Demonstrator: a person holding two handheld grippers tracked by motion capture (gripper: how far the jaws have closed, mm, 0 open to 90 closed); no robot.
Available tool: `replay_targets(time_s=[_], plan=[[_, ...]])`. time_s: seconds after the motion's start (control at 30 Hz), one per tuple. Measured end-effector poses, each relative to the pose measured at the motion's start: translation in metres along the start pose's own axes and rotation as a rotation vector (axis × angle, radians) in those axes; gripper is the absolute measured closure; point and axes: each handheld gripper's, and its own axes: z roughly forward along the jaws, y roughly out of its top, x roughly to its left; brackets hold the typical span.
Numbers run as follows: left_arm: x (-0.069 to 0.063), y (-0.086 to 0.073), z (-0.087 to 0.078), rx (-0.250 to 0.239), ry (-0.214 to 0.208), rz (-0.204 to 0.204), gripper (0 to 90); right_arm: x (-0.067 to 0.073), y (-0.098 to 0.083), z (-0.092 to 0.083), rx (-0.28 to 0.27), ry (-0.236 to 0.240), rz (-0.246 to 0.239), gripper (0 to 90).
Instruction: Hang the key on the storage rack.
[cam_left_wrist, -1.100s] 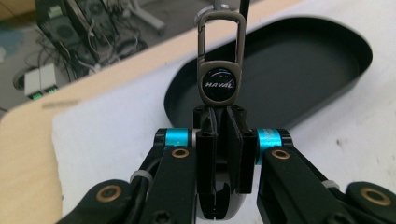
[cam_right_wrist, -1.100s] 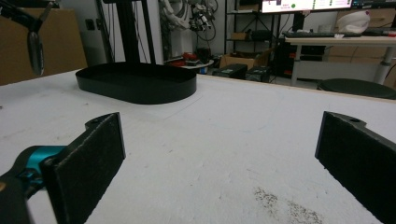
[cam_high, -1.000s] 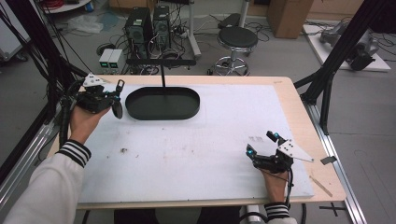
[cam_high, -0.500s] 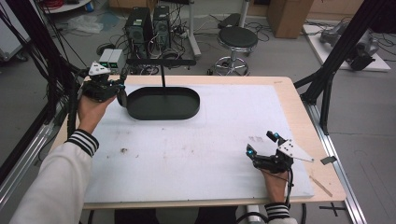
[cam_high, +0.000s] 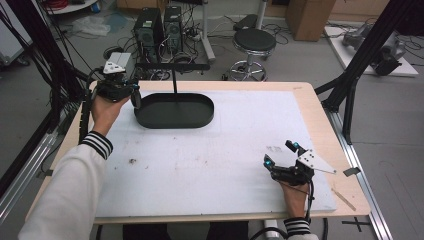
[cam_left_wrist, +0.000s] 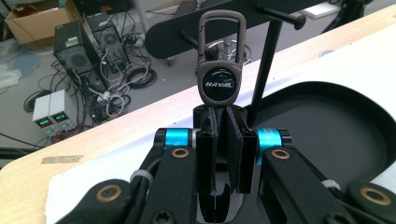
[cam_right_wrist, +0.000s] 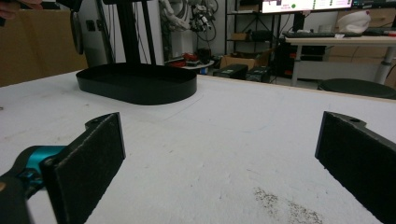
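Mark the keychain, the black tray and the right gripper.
keychain (cam_left_wrist: 219, 84), left gripper view, on the round black badge.
tray (cam_high: 172, 120), high view, on its near wall.
right gripper (cam_high: 280, 154), high view, midway between its fingertips.

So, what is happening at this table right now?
A person works with a gripper in each hand. The left gripper is shut on a key fob, held upright beside the black stand with its oval base and pegs. The right gripper rests open on the white mat, holding nothing.
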Motion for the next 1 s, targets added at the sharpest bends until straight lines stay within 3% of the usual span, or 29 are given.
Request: replay_targets(time_s=[0.33,0.67,1.0], plan=[[0.000,-0.003,0.011,-0.010,0.003,-0.027,82.9,0.000,0.000,0.000,-0.002,-0.001,0.003,0.4],[-0.001,-0.008,0.025,0.001,0.034,-0.021,82.7,0.000,0.000,0.000,-0.002,-0.003,0.003,0.4],[0.004,-0.012,0.035,-0.019,0.067,-0.083,82.5,0.000,0.000,0.000,-0.004,-0.002,0.003,0.4]])
